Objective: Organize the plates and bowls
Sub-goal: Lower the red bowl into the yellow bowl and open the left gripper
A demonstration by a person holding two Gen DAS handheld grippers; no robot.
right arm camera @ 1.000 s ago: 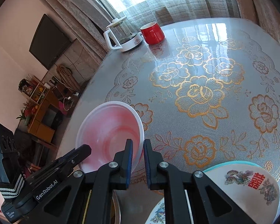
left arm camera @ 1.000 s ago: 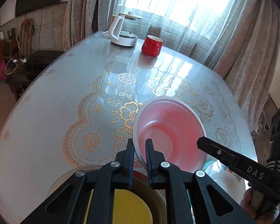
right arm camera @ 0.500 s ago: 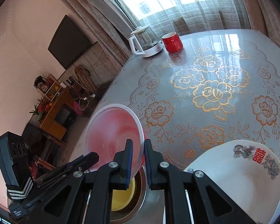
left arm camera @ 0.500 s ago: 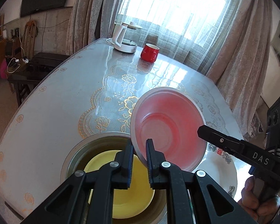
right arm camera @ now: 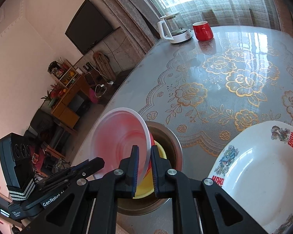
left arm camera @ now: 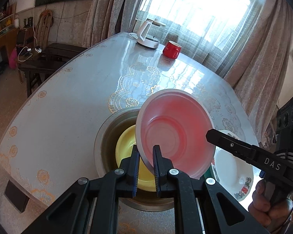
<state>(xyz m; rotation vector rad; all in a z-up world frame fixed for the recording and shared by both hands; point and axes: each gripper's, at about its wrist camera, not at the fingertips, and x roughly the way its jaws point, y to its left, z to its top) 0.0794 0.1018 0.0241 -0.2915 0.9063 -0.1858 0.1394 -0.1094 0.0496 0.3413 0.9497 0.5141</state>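
Observation:
A pink bowl [left arm camera: 175, 134] with a white rim hangs tilted in the air, pinched on opposite edges by both grippers. My left gripper [left arm camera: 146, 156] is shut on its near rim; my right gripper [right arm camera: 144, 156] is shut on the other rim, and the pink bowl [right arm camera: 119, 140] shows there too. Just below it stands a metal basin [left arm camera: 105, 136] with a yellow bowl [left arm camera: 125, 146] inside. The same metal basin [right arm camera: 173, 146] and yellow bowl [right arm camera: 146, 187] show beneath the right gripper. A white patterned plate [right arm camera: 263, 175] lies to the right, also seen as the plate [left arm camera: 232, 167] in the left wrist view.
A red mug [left arm camera: 171, 49] and a white kettle [left arm camera: 147, 34] stand at the far end of the table [left arm camera: 68, 101], near the curtained window. The table edge falls off at left toward a dark side table [left arm camera: 46, 58] and shelves. A hand [left arm camera: 267, 208] holds the right gripper.
Both grippers have carried the pink bowl back toward the near table edge. The metal basin with the yellow bowl and the patterned plate have come fully into view beneath it.

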